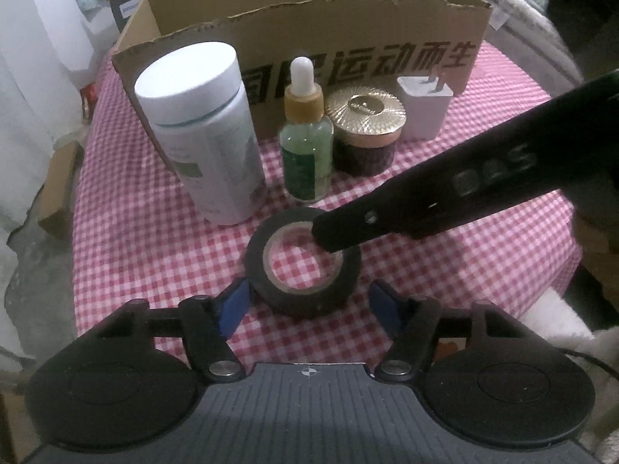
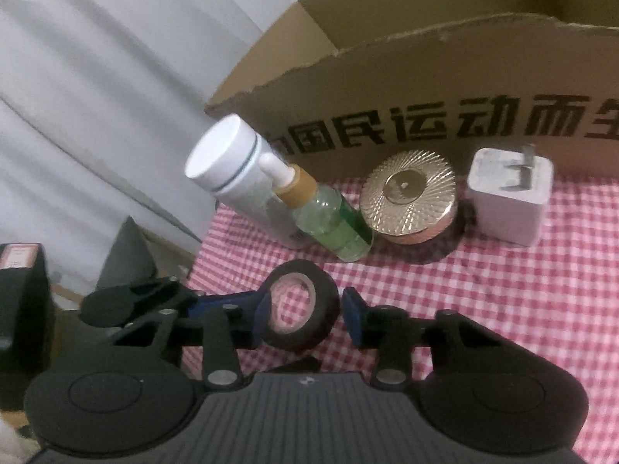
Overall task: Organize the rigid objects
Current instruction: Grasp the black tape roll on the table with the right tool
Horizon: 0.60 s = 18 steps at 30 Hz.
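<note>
Straddling the black roll of electrical tape (image 1: 303,265) with both open grippers (image 1: 305,303) (image 2: 303,315), we are risking collision if both jaws close together.

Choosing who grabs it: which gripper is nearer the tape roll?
Right. The right gripper flanks the tape roll with open fingers; the left gripper, also open, sits just behind it.

Dim indoor light, soft blur (fisheye-bent edges).

We see bare checked cloth (image 1: 464,255) on the right; at the far side the white bottle (image 1: 205,131), dropper bottle (image 1: 307,143), gold-lidded jar (image 1: 365,135) and charger (image 1: 423,106) line the cardboard box (image 1: 348,54).
</note>
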### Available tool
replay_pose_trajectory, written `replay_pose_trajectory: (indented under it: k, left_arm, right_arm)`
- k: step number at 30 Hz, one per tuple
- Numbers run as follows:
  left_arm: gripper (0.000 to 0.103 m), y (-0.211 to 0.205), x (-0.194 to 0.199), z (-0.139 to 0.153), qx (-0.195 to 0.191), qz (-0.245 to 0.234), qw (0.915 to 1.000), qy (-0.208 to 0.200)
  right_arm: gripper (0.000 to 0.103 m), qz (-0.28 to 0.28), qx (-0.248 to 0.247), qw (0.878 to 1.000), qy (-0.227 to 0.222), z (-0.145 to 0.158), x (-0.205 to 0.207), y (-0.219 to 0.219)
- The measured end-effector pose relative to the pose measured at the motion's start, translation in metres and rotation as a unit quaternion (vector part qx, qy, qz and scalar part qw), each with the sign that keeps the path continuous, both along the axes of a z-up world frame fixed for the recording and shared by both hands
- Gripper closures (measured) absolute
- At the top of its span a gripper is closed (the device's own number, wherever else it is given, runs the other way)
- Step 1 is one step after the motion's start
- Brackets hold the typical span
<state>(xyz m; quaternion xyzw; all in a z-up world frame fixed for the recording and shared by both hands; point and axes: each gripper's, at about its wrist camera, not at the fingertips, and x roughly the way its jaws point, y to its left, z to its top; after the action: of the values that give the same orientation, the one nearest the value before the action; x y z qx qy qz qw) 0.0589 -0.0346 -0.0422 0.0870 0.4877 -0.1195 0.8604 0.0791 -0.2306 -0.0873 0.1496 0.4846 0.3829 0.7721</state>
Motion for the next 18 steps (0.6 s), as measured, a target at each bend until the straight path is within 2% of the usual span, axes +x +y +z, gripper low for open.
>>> replay_pose_trajectory:
  k: [6,14,18]
  left_arm:
    - [0.039,-0.006,-0.001,0.002,-0.004,-0.013,0.9999,-0.008]
    - [0.039,-0.03,-0.003,0.007,-0.037,-0.065,0.9972,-0.008]
    - [0.037,-0.038,-0.005,0.007,-0.013,-0.076,0.9968,-0.022]
  right_arm:
    - [0.072,0.002,-0.012,1.0,0.003,-0.008,0.001,0.004]
    - [0.073,-0.034,-0.03,0.999,0.005,-0.011,-0.008,-0.031]
    - [0.073,-0.041,-0.037,0.998,-0.001,-0.01,-0.012,-0.04]
